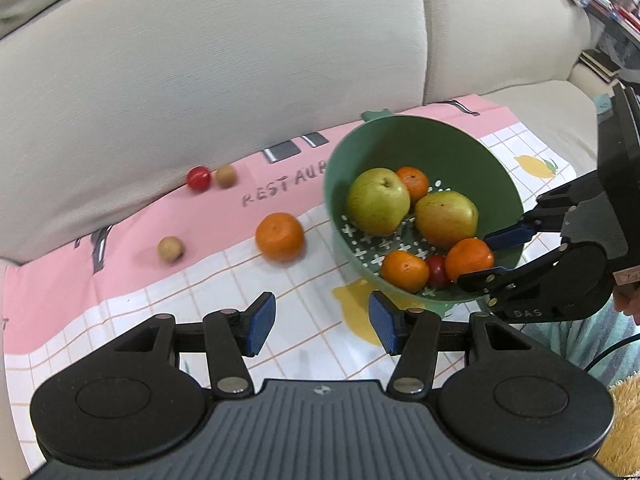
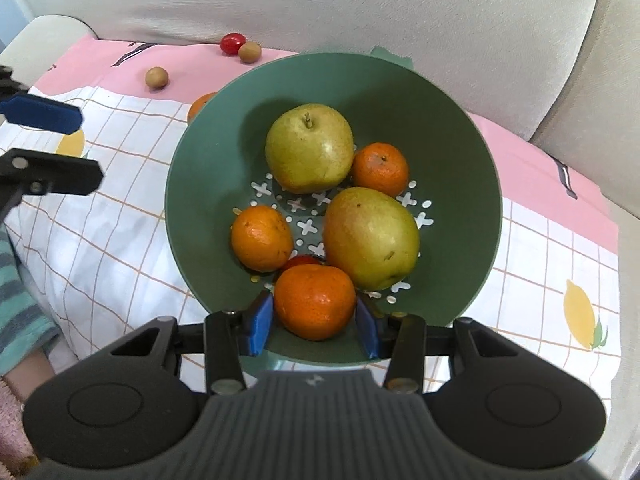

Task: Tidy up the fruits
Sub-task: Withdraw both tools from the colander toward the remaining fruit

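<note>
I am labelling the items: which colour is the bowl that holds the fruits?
The bowl is dull green, with cross-shaped and round holes in its bottom; clearest in the right wrist view.

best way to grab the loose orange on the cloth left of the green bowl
Take the loose orange across its widest middle, coming from above with the pads on its left and right. It is round and sits alone on the flat cloth, so both sides are free; the green bowl stands to its right, apart from it. The left tongs are open and empty, probably the handier pair.
</note>
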{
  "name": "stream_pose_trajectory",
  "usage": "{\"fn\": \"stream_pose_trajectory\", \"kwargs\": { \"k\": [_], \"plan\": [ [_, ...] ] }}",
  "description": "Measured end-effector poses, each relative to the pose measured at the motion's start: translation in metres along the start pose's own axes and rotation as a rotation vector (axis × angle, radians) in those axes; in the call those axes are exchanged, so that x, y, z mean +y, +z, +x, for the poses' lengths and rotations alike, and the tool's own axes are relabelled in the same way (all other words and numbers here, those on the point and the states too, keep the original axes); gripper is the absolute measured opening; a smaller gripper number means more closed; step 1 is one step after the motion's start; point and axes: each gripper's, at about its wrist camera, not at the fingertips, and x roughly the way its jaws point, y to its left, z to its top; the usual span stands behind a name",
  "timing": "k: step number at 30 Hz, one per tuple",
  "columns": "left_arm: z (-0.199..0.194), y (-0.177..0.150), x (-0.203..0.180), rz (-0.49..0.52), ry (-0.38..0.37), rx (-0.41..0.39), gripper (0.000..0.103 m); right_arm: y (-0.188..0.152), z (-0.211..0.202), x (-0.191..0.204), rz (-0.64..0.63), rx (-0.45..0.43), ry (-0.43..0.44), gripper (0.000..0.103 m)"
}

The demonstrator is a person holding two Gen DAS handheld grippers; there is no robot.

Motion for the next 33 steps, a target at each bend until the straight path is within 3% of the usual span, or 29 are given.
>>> {"fn": "stream_pose_trajectory", "kwargs": {
  "k": [4,8,13,21,33],
  "plan": [
    [-0.009,-0.006,0.006,-0.019,-0.001,-0.024,0.063,0.000,-0.011,0.004,0.007,-0.043,-0.049,0.065],
    [-0.019,-0.010,0.013,-0.054,0.003,-0.055,0.063,-0.002,-0.024,0.008,0.029,-0.097,-0.118,0.066],
    [-0.030,-0.017,0.027,-0.105,0.007,-0.089,0.063,-0.008,-0.048,0.021,0.091,-0.234,-0.179,0.075],
    [-0.049,-0.026,0.046,-0.153,0.022,-0.128,0.063,-0.004,-0.068,0.062,0.130,-0.367,-0.138,0.076],
    [-0.057,-0.042,0.086,-0.283,0.025,-0.167,0.063,0.022,-0.056,0.116,0.016,-0.356,-0.001,0.077]
  ]
}}
